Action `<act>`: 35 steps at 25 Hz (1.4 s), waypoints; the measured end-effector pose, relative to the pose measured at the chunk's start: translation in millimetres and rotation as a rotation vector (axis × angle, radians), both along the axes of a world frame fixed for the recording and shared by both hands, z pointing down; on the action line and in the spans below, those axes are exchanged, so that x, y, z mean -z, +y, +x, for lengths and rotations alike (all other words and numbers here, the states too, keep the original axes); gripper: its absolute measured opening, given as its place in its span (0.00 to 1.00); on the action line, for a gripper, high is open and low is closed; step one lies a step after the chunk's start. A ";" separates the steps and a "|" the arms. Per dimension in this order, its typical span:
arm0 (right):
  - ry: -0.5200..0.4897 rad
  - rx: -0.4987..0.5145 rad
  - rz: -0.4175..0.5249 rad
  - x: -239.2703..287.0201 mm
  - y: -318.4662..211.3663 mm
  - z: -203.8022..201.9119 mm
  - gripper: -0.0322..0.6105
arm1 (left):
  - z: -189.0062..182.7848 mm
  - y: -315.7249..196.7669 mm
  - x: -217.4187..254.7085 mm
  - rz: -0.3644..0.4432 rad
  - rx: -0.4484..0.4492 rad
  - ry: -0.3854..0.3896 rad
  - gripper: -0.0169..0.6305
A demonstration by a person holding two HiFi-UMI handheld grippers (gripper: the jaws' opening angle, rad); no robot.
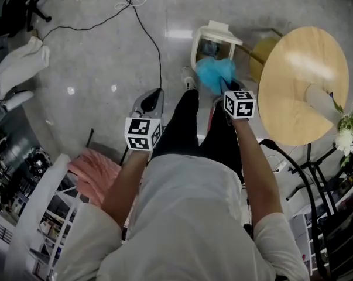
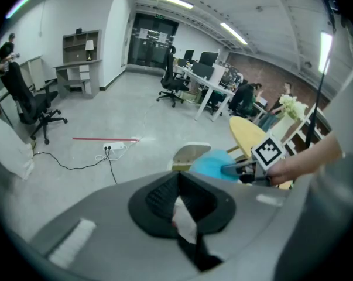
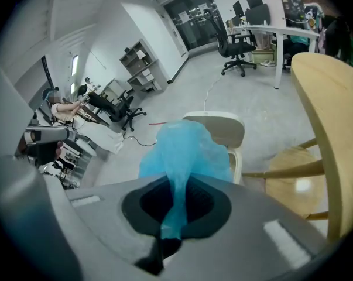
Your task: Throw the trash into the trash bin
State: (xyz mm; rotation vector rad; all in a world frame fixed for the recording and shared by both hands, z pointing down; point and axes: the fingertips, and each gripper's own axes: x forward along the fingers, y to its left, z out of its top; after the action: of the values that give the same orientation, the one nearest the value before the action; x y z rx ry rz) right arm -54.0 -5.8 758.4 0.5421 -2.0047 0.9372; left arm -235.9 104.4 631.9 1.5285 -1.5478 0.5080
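Above the trash bin [image 1: 216,33], or just short of its mouth, the blue bag [image 1: 214,74] hangs by its twisted neck, clenched in the right tool [image 1: 226,88]. Bin stands on the floor, just beside the round tabletop [image 1: 302,84]. Step in hand, as I read it: lower and drop. Best to centre the bag's bulk over the opening rather than the rim and sink it partway in before letting go, so the loose film neither snags nor slides off onto the floor. Right forearm reaches forward past the knees, tool pitched steeply down at the bin. Left tool [image 1: 151,101] sits off to the left, apart from the bin, angled down at the floor, nipped on a small white scrap [image 2: 183,218], probably the next piece to go in.
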 end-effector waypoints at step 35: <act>0.007 -0.171 -0.099 -168.9 -20.7 -2.4 0.06 | 19.0 17.9 -124.5 -0.093 -0.004 0.067 0.03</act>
State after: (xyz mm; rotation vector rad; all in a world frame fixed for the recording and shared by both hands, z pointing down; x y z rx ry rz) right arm -56.4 -26.5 927.4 0.6683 -1.9170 1.1301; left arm -216.9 122.4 756.3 1.4631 -1.4509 0.5190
